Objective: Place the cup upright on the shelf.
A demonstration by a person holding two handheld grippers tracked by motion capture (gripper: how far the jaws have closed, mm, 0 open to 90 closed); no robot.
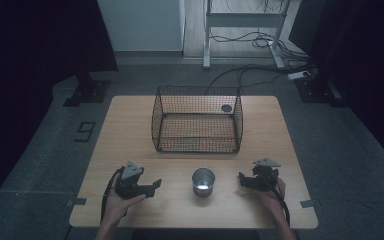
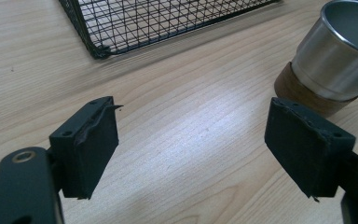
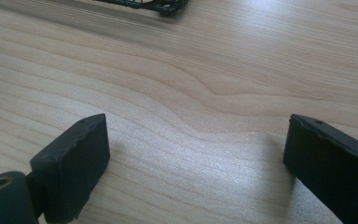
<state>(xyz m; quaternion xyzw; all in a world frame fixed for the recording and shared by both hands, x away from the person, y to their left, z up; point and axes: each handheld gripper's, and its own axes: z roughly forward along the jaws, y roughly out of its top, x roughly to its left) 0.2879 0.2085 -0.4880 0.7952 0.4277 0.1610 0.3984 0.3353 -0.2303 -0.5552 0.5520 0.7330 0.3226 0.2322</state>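
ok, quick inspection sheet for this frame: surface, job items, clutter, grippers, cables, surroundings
Surface: light wooden table, bare grain, no spills seen.
Job's things: black wire basket at table centre toward the far edge, upright, nothing seen inside; steel cup with a brown base band, upright, open end up, on the near side between the two grippers, apart from the basket.
Clutter: nothing seen.
Grippers: left gripper open, nothing held, left of the cup; right gripper open, nothing held, right of the cup.
Cables: one trails from each gripper along the forearm; floor cables beyond the table.
Surroundings: dark curtains both sides, white frame legs behind, a "9" floor mark.
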